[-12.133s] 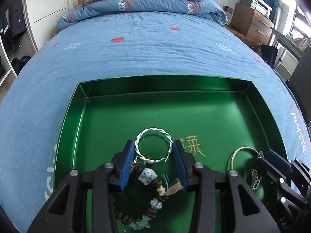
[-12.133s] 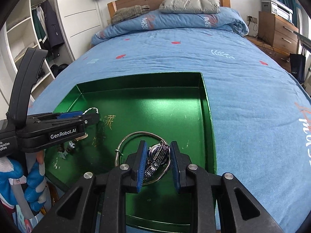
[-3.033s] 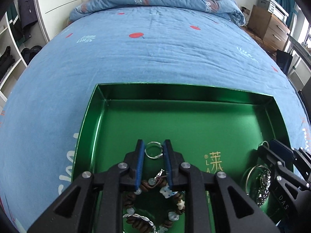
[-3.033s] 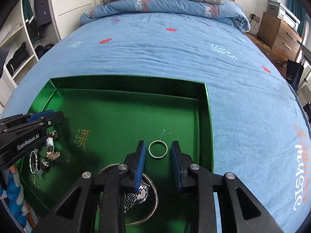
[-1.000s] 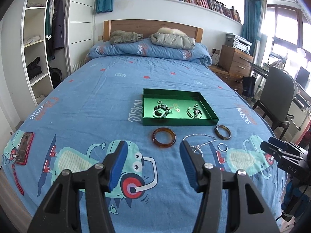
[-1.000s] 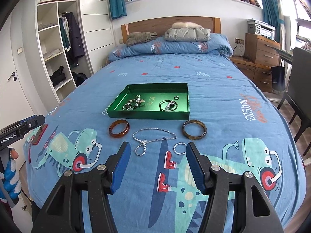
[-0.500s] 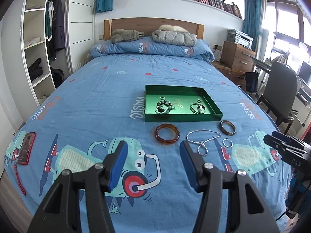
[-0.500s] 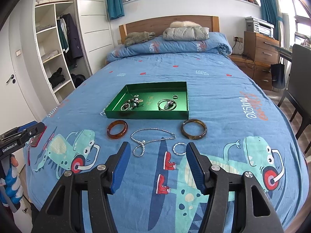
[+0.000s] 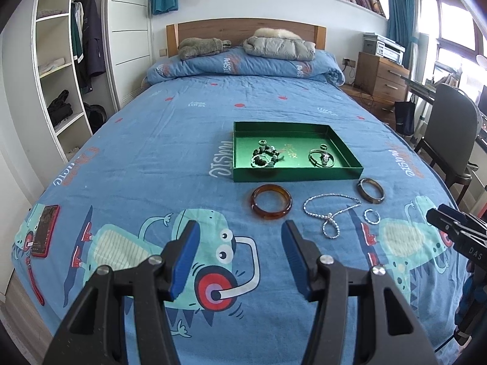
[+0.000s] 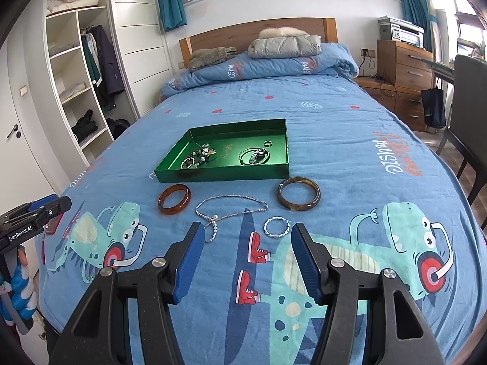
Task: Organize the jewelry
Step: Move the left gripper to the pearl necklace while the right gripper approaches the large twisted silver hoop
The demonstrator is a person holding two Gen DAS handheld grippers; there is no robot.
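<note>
A green tray (image 9: 350,152) (image 10: 286,149) sits mid-bed with a bead bracelet (image 9: 263,159), small rings and a watch on a hoop (image 9: 322,156) inside. In front of it on the blue bedspread lie an amber bangle (image 9: 271,202) (image 10: 174,203), a pearl necklace (image 9: 330,210) (image 10: 226,210), a dark bangle (image 9: 370,190) (image 10: 299,197) and a twisted silver bracelet (image 9: 372,216) (image 10: 276,227). My left gripper (image 9: 239,231) is open and empty, short of the amber bangle. My right gripper (image 10: 246,232) is open and empty, just short of the silver bracelet and necklace.
A red phone (image 9: 45,230) lies near the bed's left edge. A wardrobe with shelves (image 9: 61,76) stands left, a dresser (image 10: 404,60) and a chair (image 9: 450,140) right. Pillows and folded quilts (image 9: 274,45) sit at the headboard.
Both grippers have moved slightly forward toward the loose jewelry on the bedspread. Earlier they were down in the tray; both now stand back, wide open.
</note>
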